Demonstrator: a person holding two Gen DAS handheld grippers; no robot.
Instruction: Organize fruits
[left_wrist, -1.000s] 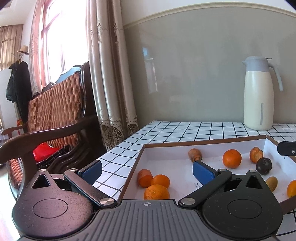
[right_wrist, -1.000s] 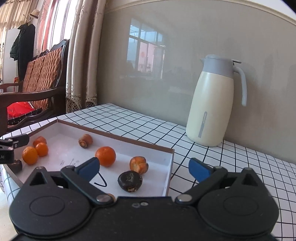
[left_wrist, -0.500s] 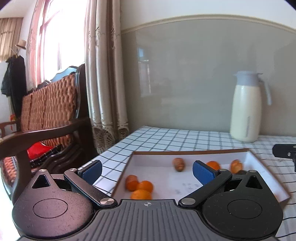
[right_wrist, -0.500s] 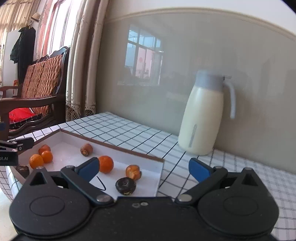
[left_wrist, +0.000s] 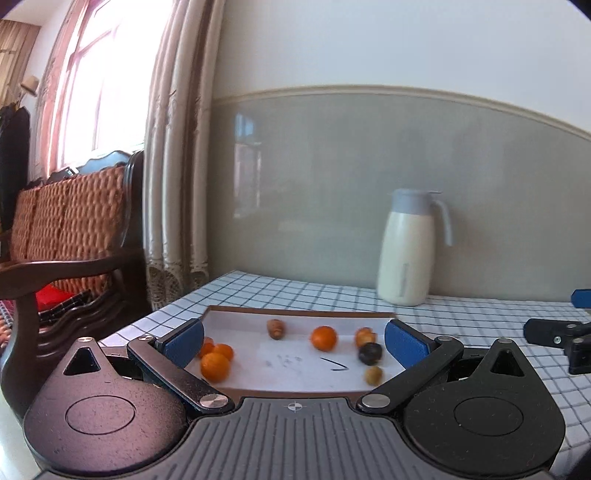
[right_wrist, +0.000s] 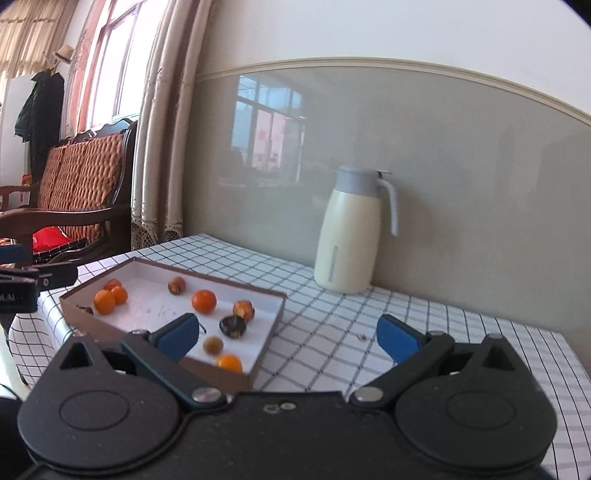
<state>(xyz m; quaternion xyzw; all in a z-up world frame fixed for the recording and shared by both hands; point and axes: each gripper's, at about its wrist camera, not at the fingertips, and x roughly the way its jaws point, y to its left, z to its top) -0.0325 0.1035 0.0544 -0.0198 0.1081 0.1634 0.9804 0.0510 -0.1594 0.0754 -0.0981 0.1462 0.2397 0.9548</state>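
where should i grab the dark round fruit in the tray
Take the dark round fruit across its widest middle, coming straight down from above. It lies loose on the tray floor, and a brownish-orange fruit sits close behind it, so put the fingers on its left and right sides, probably with the right gripper.

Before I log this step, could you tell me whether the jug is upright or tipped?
Upright: the jug stands on its base on the table, lid on top.
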